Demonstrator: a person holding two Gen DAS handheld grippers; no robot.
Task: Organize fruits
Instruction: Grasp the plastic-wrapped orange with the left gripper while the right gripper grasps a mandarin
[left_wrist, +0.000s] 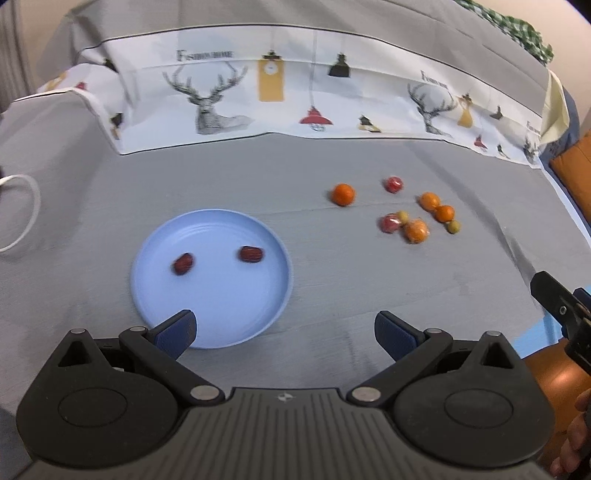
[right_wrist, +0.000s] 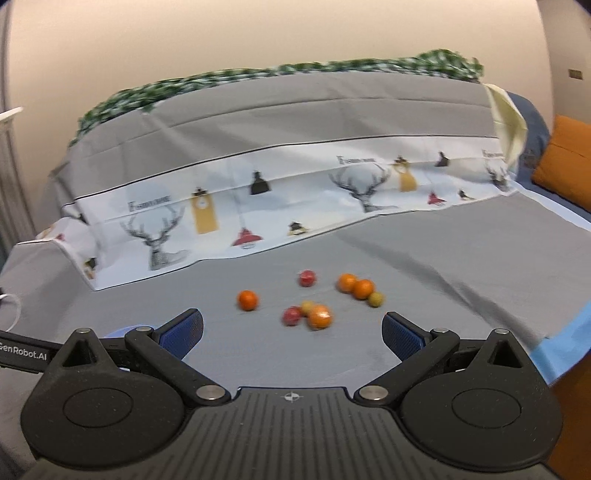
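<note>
A light blue plate (left_wrist: 221, 314) lies on the grey cloth and holds two dark red dates (left_wrist: 183, 263) (left_wrist: 252, 254). To its right lies loose fruit: a single orange (left_wrist: 343, 194), more oranges (left_wrist: 430, 201), red wrapped fruits (left_wrist: 393, 184) and small yellow-green ones (left_wrist: 453, 226). My left gripper (left_wrist: 284, 330) is open and empty, its left finger over the plate's near rim. My right gripper (right_wrist: 291, 330) is open and empty, just short of the fruit cluster (right_wrist: 319, 316); the lone orange (right_wrist: 247, 300) lies to the left.
A printed white cloth with deer (left_wrist: 295, 96) drapes behind the fruit. A white cable (left_wrist: 26, 218) lies at the far left. An orange cushion (right_wrist: 565, 166) sits at the right. The plate's rim (right_wrist: 122, 330) peeks behind my right gripper's left finger.
</note>
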